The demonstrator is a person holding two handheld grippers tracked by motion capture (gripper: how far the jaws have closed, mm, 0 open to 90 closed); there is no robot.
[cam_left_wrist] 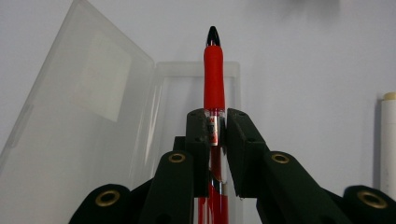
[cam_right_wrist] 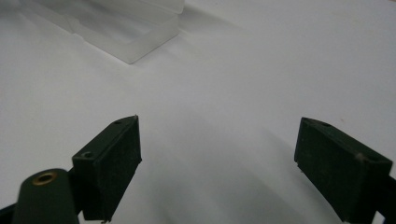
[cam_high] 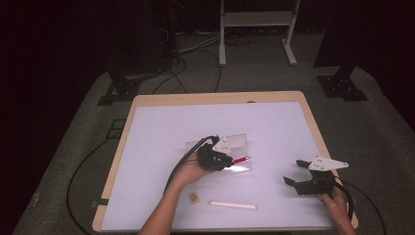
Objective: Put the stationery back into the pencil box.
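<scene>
My left gripper (cam_high: 229, 160) is shut on a red pen (cam_left_wrist: 214, 74), whose black tip points away from me over the open clear plastic case (cam_left_wrist: 93, 116). In the high view the red pen (cam_high: 241, 159) sticks out to the right above the case (cam_high: 240, 142) near the table's middle. The left gripper (cam_left_wrist: 215, 126) clamps the pen's clear barrel just below the red grip. My right gripper (cam_high: 292, 172) hovers open over the right side of the white mat, and its fingertips (cam_right_wrist: 116, 154) are wide apart with nothing between them. A corner of the case (cam_right_wrist: 135, 32) lies far ahead of it.
A white stick (cam_high: 233, 205) lies near the front edge, with a small tan object (cam_high: 194, 197) to its left. The white stick (cam_left_wrist: 388, 140) also shows at the right edge of the left gripper view. The wooden table rim (cam_high: 215, 98) frames the white mat; cables trail on the floor.
</scene>
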